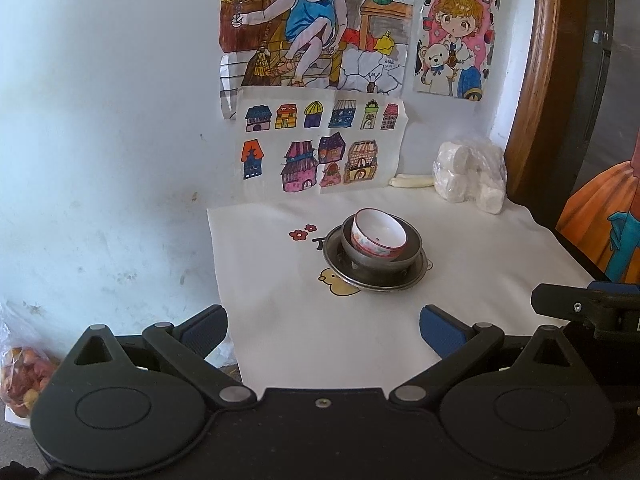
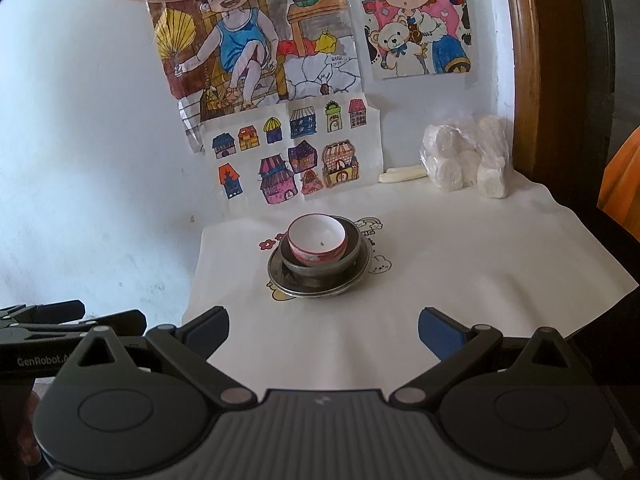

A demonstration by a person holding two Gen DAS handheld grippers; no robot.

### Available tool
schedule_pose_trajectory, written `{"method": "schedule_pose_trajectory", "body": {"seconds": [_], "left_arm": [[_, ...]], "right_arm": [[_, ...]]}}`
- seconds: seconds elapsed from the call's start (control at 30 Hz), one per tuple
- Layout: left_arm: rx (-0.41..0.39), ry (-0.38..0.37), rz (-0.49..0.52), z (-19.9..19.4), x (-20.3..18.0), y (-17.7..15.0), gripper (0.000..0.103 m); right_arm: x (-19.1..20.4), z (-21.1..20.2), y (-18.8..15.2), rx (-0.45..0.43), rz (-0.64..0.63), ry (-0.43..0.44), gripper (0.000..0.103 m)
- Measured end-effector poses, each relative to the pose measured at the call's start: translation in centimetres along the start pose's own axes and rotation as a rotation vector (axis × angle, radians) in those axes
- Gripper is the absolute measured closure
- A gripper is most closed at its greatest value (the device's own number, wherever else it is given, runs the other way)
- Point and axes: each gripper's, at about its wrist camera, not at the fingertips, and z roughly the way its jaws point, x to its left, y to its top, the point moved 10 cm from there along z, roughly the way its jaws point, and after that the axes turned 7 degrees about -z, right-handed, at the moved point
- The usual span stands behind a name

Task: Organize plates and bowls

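While one patterned ceramic bowl is sitting tilted inside one grey metal bowl, that pair is resting on one metal plate, the stack lying mid-cloth on the white tablecloth. At about 2 o'clock from it, one plastic bag of white rolls is leaning by the wall. Both tools are hovering at 6 o'clock, holding nothing: the left gripper and the right gripper are each standing spread wide.

Soft daylight, sharp centre, fisheye-bent edges
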Motion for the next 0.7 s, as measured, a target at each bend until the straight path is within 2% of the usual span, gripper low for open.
{"method": "schedule_pose_trajectory", "body": {"seconds": [0.7], "left_arm": [[0.003,-0.003,-0.003,0.1,0.35,-0.29,0.001]], "right_arm": [[0.3,0.32,-0.02,0.008,-0.004,-0.002,0.0]]}}
